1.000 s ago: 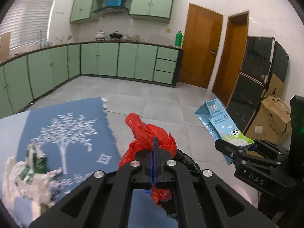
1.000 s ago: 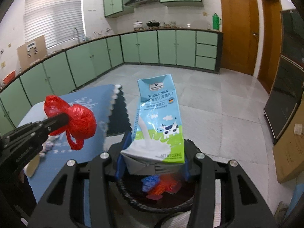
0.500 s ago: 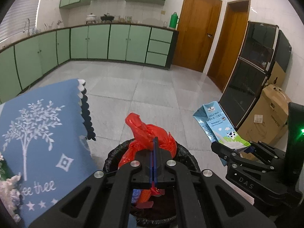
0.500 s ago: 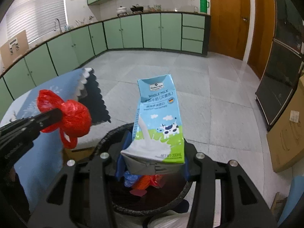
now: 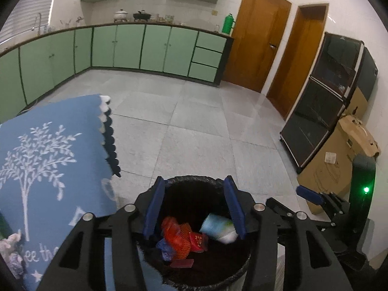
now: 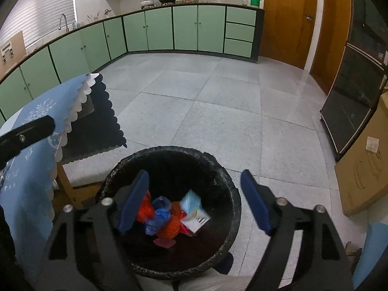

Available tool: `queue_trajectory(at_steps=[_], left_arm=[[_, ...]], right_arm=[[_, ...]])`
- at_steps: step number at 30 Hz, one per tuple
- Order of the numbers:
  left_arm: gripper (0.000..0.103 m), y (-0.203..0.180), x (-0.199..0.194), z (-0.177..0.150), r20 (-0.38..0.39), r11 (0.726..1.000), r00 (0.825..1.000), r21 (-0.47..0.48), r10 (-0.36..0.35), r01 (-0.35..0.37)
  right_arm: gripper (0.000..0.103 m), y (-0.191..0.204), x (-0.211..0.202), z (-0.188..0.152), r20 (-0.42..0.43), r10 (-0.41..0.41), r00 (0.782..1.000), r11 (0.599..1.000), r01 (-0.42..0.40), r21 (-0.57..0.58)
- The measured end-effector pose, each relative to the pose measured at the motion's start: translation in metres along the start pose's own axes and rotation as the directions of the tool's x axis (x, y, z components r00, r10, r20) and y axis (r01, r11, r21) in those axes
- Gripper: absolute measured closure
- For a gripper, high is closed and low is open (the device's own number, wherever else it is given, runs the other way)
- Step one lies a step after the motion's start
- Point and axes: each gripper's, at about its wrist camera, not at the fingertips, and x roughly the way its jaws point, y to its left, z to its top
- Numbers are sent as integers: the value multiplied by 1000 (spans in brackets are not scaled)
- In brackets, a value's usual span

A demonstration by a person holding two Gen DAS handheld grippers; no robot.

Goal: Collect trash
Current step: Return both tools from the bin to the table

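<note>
Both loads have gone from the jaws since half a second ago — the red bag and the milk carton now lie in the trash bin.

From the left wrist view, the left gripper (image 5: 195, 209) is spread wide and grips nothing, its blue pads framing the mouth of the black-lined trash bin (image 5: 191, 180) below. Inside lie the red plastic bag (image 5: 175, 228) among orange netting and, blurred, the milk carton (image 5: 217, 228) just beside the right-hand pad. A blue tablecloth (image 5: 48, 160) with a white tree print hangs at the left, near the bin. The right gripper (image 5: 309, 195) shows at the far right, beside a cardboard box (image 5: 339, 165).

From the right wrist view, the right gripper (image 6: 194, 200) is likewise released and empty, pads well apart over the trash bin (image 6: 218, 167). The milk carton (image 6: 194, 209) rests tilted against the red plastic bag (image 6: 143, 209) and a blue wrapper (image 6: 157, 212). One finger of the left gripper (image 6: 29, 132) crosses the tablecloth (image 6: 26, 169) — its other finger is out of sight.
</note>
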Motion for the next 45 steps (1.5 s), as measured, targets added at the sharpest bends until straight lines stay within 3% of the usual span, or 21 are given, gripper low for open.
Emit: queue_trajectory(at_steps=[3, 6, 14, 25, 34, 42, 45], left_arm=[[46, 11, -19, -1, 25, 1000, 999, -19, 24, -24], [37, 21, -42, -4, 52, 998, 997, -23, 60, -59], [26, 63, -117, -24, 97, 984, 981, -73, 167, -161], [22, 128, -210, -77, 112, 921, 923, -179, 369, -347], [22, 168, -248, -109, 99, 862, 872, -235, 480, -448], [22, 206, -253, -131, 48, 824, 851, -286, 523, -490], [22, 221, -250, -137, 24, 812, 852, -318, 523, -489]], right_arm=[[13, 6, -14, 1, 17, 10, 1000, 1000, -10, 15], [11, 16, -33, 4, 28, 41, 999, 999, -42, 24], [6, 59, -82, 9, 94, 121, 988, 992, -122, 12], [5, 140, -114, 2, 97, 236, 967, 967, -224, -124], [5, 192, -121, -9, 101, 322, 941, 933, -298, -203], [5, 229, -123, -22, 101, 391, 915, 899, -356, -255], [5, 237, -121, -26, 91, 401, 912, 893, -366, -264]])
